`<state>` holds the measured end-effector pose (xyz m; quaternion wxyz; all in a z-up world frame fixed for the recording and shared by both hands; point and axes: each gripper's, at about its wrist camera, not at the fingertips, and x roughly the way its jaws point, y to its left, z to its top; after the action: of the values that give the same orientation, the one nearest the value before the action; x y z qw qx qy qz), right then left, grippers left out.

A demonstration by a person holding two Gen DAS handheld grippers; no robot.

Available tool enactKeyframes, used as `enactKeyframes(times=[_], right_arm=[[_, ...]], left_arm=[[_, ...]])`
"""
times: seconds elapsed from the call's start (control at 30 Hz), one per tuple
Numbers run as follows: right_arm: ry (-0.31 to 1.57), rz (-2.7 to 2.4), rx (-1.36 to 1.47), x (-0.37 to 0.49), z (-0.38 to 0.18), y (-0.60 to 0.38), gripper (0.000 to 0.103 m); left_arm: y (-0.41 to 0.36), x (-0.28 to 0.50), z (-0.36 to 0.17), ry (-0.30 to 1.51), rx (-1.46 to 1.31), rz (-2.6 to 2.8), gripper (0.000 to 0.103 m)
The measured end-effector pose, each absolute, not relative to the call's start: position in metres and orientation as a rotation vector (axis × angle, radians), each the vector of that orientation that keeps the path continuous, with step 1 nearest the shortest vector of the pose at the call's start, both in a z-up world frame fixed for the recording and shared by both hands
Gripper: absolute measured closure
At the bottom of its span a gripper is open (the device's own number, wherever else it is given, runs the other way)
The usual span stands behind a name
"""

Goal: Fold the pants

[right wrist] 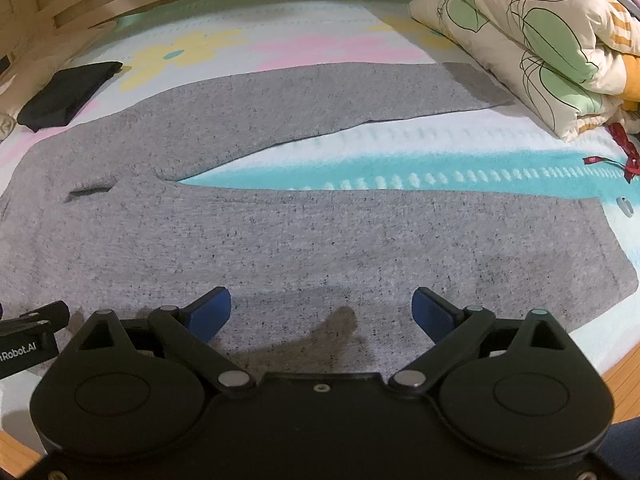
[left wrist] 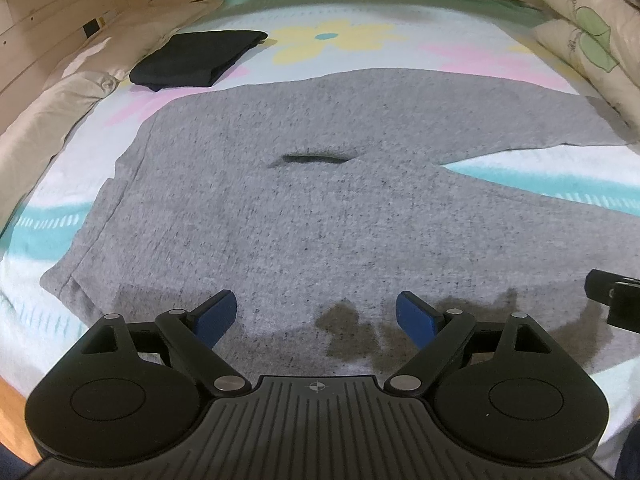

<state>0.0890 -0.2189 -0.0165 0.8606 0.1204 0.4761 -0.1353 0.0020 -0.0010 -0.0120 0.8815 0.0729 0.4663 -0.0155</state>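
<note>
Grey speckled pants (left wrist: pixel 320 208) lie flat and spread on the bed, waistband to the left, both legs running right (right wrist: pixel 320 240). A dark pocket slit (left wrist: pixel 316 159) shows near the hip. My left gripper (left wrist: pixel 316 314) is open and empty, hovering over the near edge of the pants by the waist. My right gripper (right wrist: pixel 322 312) is open and empty, over the near edge of the near leg. The far leg (right wrist: pixel 320 96) angles away toward the pillows. Part of the right gripper shows at the left wrist view's right edge (left wrist: pixel 616 296).
A folded black garment (left wrist: pixel 196 60) lies at the far left of the flowered bedsheet (left wrist: pixel 340 40). Stacked quilts (right wrist: pixel 532 40) sit at the far right, with a red ribbon (right wrist: pixel 624 148) beside them. A wooden bed frame (left wrist: pixel 60 20) borders the far side.
</note>
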Motion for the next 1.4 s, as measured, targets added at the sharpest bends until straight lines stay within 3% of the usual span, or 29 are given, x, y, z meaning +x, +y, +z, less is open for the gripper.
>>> enactKeyframes(times=[0.67, 0.7, 0.77, 0.83, 1.1, 1.4], right_arm=[[0.835, -0.392, 0.281, 0.076, -0.009, -0.232, 0.007], [0.842, -0.409, 0.285, 0.076, -0.011, -0.234, 0.009], [0.862, -0.415, 0.283, 0.079, -0.016, -0.239, 0.026], [0.912, -0.389, 0.276, 0.085, -0.019, -0.242, 0.03], [1.01, -0.45, 0.375, 0.139, -0.013, -0.283, 0.029], [1.002, -0.626, 0.514, 0.253, -0.028, -0.362, 0.023]], left_arm=[[-0.023, 0.002, 0.02, 0.84, 0.19, -0.057, 0.016], [-0.026, 0.008, 0.019, 0.848, 0.189, -0.074, 0.016], [-0.027, 0.023, 0.018, 0.886, 0.166, -0.101, 0.016], [-0.028, 0.041, 0.018, 0.901, 0.151, -0.116, 0.016], [-0.036, 0.128, 0.011, 0.896, 0.208, -0.138, 0.016], [-0.047, 0.195, -0.058, 1.07, 0.257, -0.188, 0.019]])
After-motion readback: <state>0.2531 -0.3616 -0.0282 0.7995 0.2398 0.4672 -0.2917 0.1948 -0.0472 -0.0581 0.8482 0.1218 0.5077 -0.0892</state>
